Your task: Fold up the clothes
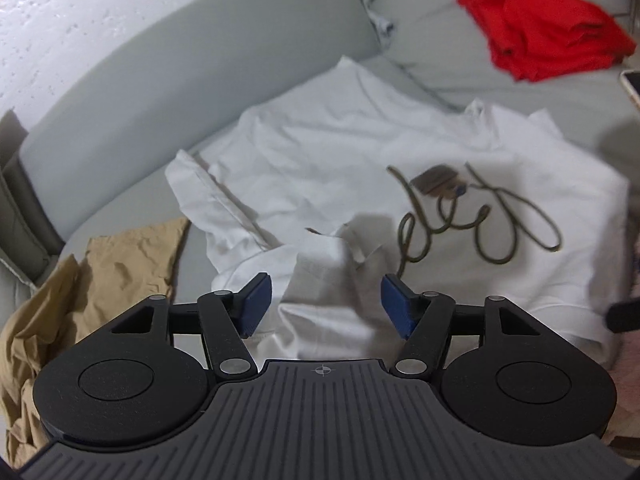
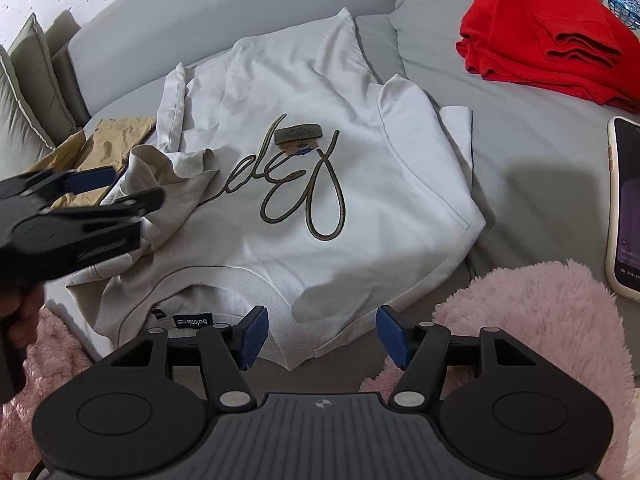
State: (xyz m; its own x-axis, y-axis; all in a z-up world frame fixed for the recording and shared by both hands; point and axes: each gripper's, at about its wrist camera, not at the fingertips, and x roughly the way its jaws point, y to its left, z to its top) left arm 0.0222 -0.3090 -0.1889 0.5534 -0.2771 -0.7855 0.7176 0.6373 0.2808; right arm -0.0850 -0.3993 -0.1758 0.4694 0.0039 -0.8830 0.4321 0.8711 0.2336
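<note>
1 white sweatshirt [image 2: 320, 184] is laid flat on the sofa seat [image 2: 520, 168], collar nearest the right gripper [image 2: 322, 336], long axis running away from it. 2 grippers are held spread and empty; the bunched sleeve [image 1: 320, 264] lies directly ahead of the left gripper [image 1: 326, 306], the nearer one.

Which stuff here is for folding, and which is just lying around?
For the folding:
white sweatshirt with gold script lettering
left gripper, open
right gripper, open
crumpled tan garment
folded red garment

Just lying about:
phone in a cream case
fluffy pink blanket
</note>
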